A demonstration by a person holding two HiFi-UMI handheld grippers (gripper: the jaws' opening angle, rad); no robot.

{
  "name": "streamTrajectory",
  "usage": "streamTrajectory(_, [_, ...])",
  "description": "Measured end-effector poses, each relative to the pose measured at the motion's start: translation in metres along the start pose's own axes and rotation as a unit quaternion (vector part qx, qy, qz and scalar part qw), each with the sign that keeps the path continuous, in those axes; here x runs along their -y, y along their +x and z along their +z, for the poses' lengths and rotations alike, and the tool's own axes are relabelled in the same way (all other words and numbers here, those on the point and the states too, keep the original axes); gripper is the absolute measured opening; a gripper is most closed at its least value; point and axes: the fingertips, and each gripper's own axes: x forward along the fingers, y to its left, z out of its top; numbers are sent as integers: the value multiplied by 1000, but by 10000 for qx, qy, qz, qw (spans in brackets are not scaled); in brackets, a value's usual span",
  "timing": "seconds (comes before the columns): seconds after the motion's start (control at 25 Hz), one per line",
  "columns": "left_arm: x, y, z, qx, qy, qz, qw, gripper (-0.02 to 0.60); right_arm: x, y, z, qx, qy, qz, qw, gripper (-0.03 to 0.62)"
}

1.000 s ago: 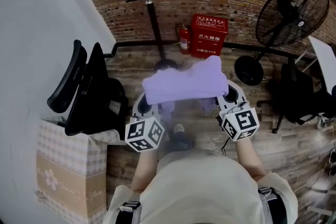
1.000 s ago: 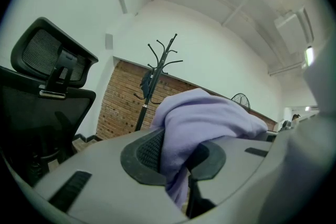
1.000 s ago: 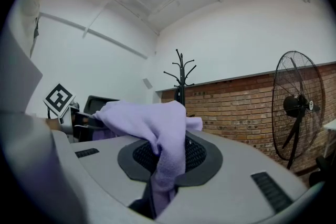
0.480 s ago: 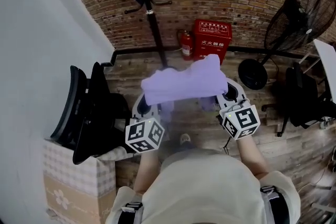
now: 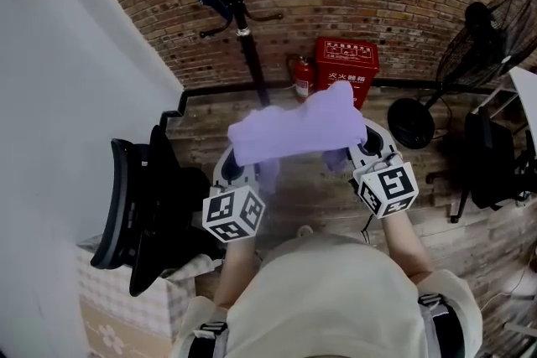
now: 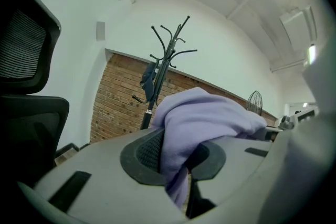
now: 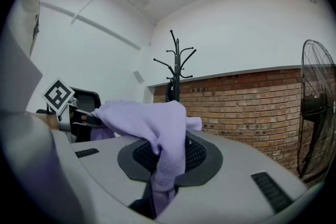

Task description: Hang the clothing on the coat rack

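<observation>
left tool and right tool both clamped on the purple clothing stretched sideways between them, coat rack up ahead, maybe slightly left

Left tool: grey moulded shell; on my feed, dark oval mesh pads set into it.
Right tool: matching grey shell, with black slot recesses.
Marker cubes: white, with black square codes.
Top: cream, short sleeves.
Shoulder straps: dark, buckled.
</observation>
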Motion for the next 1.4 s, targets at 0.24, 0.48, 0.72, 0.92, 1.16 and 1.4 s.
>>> streamTrajectory(0.24, [-8, 27, 9, 1, 61, -75, 10000, 51, 12, 27, 3, 26, -32, -92, 9999, 49])
streamTrajectory(0.48, [-13, 47, 16, 8, 110, -101, 9999, 52, 22, 46, 4, 9, -54, -121, 9999, 49])
streamTrajectory(0.72, [-11, 74, 23, 58, 161, -100, 9998, 52, 43, 70, 8, 92, -89, -95, 9999, 49])
streamTrajectory(0.92, [-14, 106, 31, 155, 176, 10, 9997, 52, 66, 106, 13, 206, -120, 27, 9997, 49])
streamTrajectory(1.16, [-16, 147, 44, 255, 177, 153, 9994, 52, 96, 150, 25, 321, -217, 214, 9990, 49])
streamTrajectory(1.4, [-17, 183, 64, 389, 204, 329, 9985, 52, 122, 193, 36, 419, -242, 452, 9978, 49])
